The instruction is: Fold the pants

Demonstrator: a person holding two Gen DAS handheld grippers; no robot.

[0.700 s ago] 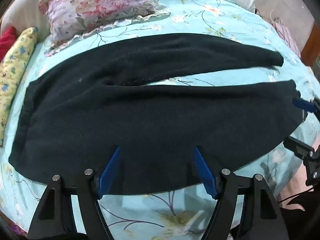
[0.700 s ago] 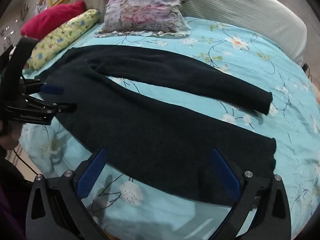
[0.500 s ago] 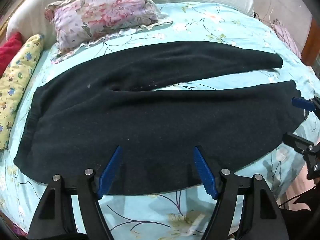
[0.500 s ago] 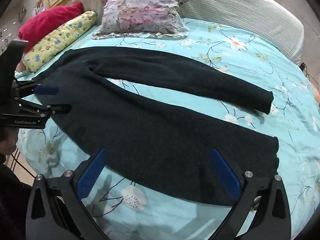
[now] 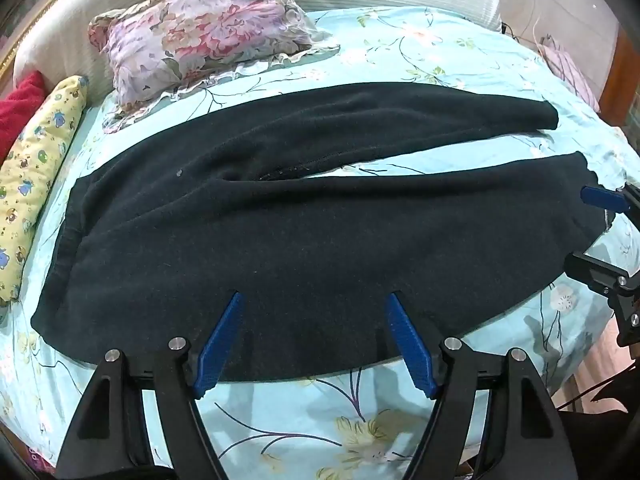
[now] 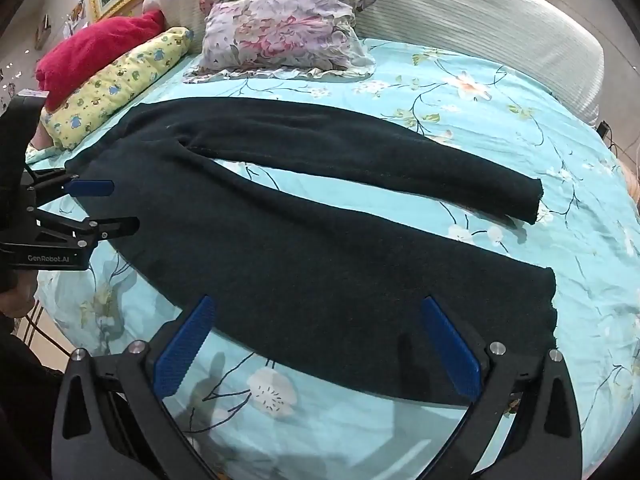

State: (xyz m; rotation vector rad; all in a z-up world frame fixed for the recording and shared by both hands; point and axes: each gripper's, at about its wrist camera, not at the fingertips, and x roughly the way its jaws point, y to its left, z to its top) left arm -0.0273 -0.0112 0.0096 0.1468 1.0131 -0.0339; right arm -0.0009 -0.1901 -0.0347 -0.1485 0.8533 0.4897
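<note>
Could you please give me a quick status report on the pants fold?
Left tongs open, over the near leg. Right tongs open, nothing held. Black pants flat on the bed sheet, legs apart, unfolded. Floral pillow beyond, clear of the pants.

Plain black fleece pants [image 5: 312, 232] on a turquoise bedsheet [image 5: 420, 52] printed with pale blossoms and dark twigs. Beyond the pants: mauve-pink floral frilled pillow [image 6: 280, 32], yellow cartoon-print bolster [image 6: 120, 84], solid red cushion [image 6: 96, 52].

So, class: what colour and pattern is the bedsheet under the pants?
Light turquoise bedsheet with a floral branch print, clearest in the right wrist view.
</note>
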